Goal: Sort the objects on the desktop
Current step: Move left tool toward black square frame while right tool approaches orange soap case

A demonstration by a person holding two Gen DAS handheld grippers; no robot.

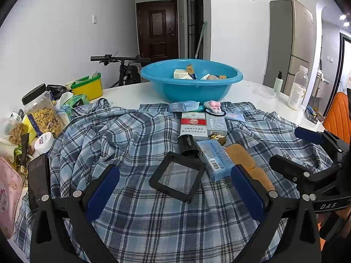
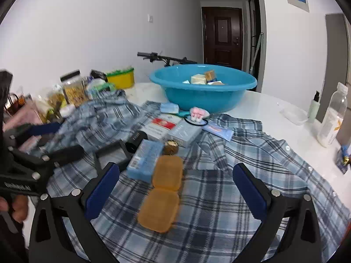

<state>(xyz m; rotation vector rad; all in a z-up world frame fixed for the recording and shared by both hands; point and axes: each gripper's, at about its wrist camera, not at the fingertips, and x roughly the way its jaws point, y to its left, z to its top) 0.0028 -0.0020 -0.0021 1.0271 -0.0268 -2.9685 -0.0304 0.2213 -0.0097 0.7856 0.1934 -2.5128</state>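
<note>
**A:** Entry, both wrist views. Your left gripper (image 1: pixel 174 188) has its jaws released and holds nothing; the black square frame (image 1: pixel 178 178) lies flat on the plaid shirt (image 1: pixel 136 219) directly between its fingers, one corner pointing back at you.

**B:** And the right gripper (image 2: pixel 175 188)?

**A:** Jaws spread wide too, nothing held. The tan hinged case (image 2: pixel 161 194) lies just ahead, left of centre, its long axis running away from you, so the jaws would close across its narrow width. My judgement: each hand is nearest its own item.

**B:** Neighbours?

**A:** The blue box (image 1: pixel 216 159) touches the tan case's left side and sits just right of the frame; a black cylinder (image 1: pixel 188 145) lies beyond the frame. Watch for nudging them.

**B:** Containers?

**A:** The blue basin (image 1: pixel 190 83) stands on the white table (image 1: pixel 252 87) past the shirt, already holding several small boxes. A yellow bin (image 1: pixel 88 86) sits far left; contents unclear.
</note>
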